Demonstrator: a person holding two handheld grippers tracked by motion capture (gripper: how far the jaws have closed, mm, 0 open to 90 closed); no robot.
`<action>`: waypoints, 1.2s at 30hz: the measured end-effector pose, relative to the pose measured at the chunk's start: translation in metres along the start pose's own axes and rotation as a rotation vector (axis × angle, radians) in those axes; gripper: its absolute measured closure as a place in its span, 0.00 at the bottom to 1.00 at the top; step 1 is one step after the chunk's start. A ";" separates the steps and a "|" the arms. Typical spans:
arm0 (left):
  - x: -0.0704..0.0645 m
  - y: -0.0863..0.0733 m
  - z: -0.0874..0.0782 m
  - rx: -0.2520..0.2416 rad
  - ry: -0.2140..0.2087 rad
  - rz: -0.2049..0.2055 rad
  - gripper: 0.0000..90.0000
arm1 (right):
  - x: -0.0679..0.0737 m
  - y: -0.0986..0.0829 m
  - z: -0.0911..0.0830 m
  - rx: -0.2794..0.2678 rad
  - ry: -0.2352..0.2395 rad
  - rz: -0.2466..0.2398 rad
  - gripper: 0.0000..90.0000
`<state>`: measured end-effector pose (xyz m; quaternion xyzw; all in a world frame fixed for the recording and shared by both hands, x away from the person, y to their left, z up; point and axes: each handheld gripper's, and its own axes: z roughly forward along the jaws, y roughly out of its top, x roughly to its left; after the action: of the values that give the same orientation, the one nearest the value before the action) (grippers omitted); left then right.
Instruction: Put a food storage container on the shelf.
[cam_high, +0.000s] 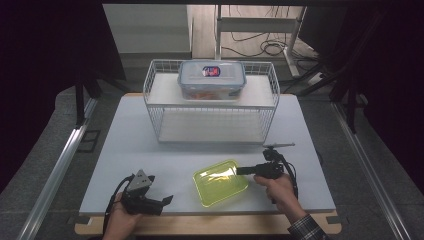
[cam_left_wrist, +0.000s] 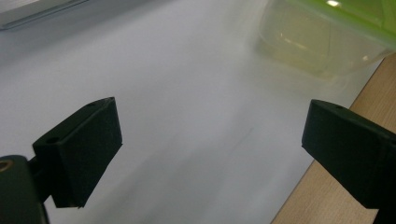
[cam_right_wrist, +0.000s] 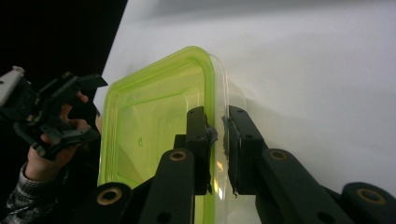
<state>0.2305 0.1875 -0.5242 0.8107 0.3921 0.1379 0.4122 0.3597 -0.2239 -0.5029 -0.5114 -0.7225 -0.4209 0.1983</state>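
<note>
A yellow-green see-through container (cam_high: 220, 182) sits open-topped on the white table (cam_high: 150, 155), near the front edge. My right gripper (cam_high: 241, 170) reaches in from the right and is shut on the container's right rim. In the right gripper view its jaws pinch the container (cam_right_wrist: 154, 126) wall, one inside and one outside, at the right gripper (cam_right_wrist: 219, 133). My left gripper (cam_high: 167, 200) rests at the front left, open, a short gap left of the container. Between the wide-apart jaws of the left gripper (cam_left_wrist: 210, 135) lies bare table, with the container (cam_left_wrist: 322, 37) ahead at the upper right.
A white wire rack (cam_high: 210, 107) stands at the back middle of the table. On its top shelf is a clear lidded box (cam_high: 212, 80) with a blue label. A wooden strip (cam_high: 210, 225) runs along the table's front edge. Cables lie on the floor behind.
</note>
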 end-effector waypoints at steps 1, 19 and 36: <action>0.000 0.000 0.000 -0.001 0.000 0.000 0.05 | 0.001 0.001 -0.002 -0.008 0.005 0.000 0.89; 0.002 0.000 0.000 -0.006 -0.002 -0.014 0.05 | 0.033 0.031 -0.050 -0.113 0.040 -0.041 0.89; 0.002 0.001 0.001 -0.006 -0.006 -0.003 0.05 | 0.075 0.073 -0.087 -0.192 0.074 -0.059 0.89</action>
<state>0.2328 0.1878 -0.5242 0.8094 0.3915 0.1358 0.4161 0.3832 -0.2425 -0.3701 -0.4907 -0.6856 -0.5126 0.1625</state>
